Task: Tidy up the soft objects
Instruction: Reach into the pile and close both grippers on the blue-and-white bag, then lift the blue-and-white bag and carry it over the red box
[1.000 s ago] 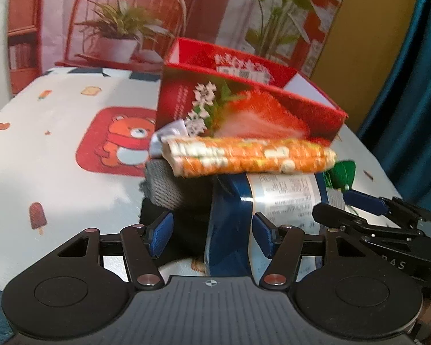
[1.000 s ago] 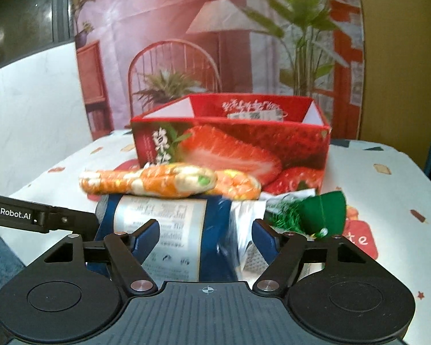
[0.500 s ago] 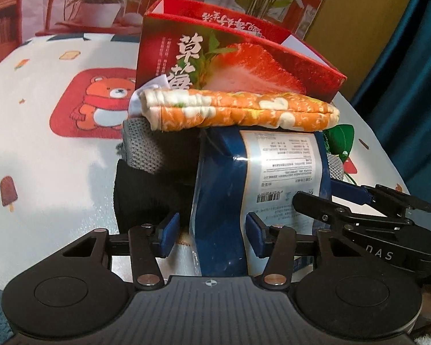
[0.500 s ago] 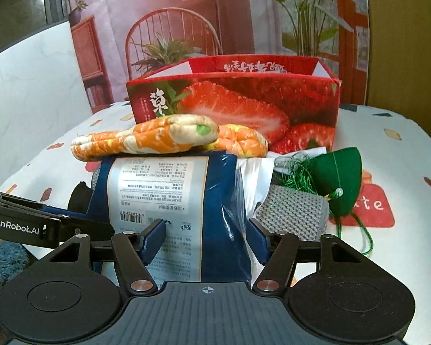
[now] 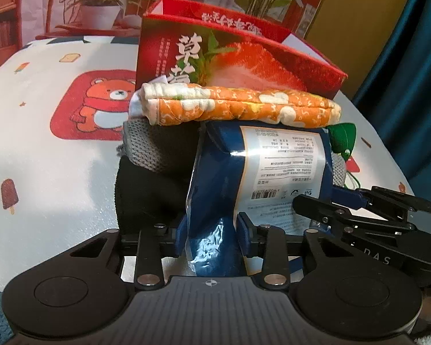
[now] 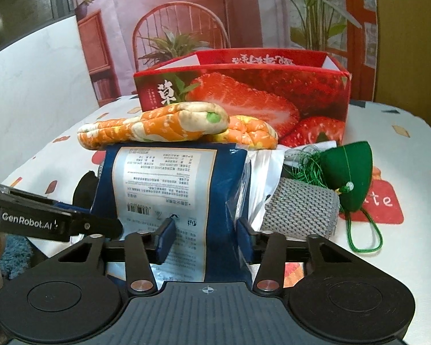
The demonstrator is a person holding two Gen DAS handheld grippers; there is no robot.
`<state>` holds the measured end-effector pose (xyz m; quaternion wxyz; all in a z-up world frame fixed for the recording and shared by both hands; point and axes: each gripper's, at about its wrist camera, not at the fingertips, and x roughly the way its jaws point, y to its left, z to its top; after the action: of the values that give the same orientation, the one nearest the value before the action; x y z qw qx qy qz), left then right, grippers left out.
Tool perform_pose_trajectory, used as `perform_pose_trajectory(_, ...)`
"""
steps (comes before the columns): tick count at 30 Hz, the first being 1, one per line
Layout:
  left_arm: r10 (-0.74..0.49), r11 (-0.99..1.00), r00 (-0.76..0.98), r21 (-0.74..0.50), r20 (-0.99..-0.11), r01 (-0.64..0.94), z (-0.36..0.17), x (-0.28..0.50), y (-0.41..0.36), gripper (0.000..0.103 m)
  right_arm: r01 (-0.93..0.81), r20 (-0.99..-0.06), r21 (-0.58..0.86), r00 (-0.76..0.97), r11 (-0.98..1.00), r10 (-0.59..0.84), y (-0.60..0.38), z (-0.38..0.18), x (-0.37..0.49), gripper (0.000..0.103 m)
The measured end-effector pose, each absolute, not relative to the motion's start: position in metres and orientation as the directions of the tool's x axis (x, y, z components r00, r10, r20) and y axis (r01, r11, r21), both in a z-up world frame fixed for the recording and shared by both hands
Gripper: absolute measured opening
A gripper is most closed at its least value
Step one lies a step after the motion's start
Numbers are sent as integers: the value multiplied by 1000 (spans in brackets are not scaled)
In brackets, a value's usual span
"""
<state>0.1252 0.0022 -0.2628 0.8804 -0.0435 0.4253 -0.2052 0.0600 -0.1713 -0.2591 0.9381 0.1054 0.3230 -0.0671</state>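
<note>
1. We close both jaws on the blue packet (image 5: 215, 230) — left gripper (image 5: 211, 237), right gripper (image 6: 205, 237) — evenly.
2. Packet sits near the strawberry box (image 6: 244, 92), under the orange mitt (image 5: 238, 109) — we lift level.

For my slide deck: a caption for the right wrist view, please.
Right tongs closing on a blue packet under an orange quilted mitt, before a strawberry box.
</note>
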Motion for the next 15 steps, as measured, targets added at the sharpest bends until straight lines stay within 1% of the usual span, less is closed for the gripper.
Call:
perform_pose_trajectory(2, -401, 911, 563, -251, -723, 327, -261, 124, 4, 37, 188, -615, 141, 786, 972, -63, -169, -257, 59, 31)
perform_pose_trajectory(4, -402, 910, 572, -244, -715, 334, -259, 123, 5, 36, 182, -609, 132, 791, 975, -65, -168, -254, 57, 27)
perform_pose_trajectory(8, -406, 907, 606, -222, -684, 358, -249, 116, 6, 35, 164, -586, 120, 808, 979, -64, -165, -247, 53, 20)
perform_pose_trajectory(11, -406, 906, 630, -203, -662, 371, -241, 112, 5, 35, 150, -558, 104, 827, 983, -68, -163, -240, 48, 18)
perform_pose_trajectory(15, -412, 903, 659, -184, -629, 389, -233, 105, 6, 35, 128, -502, 47, 860, 991, -88, -156, -228, 40, 17)
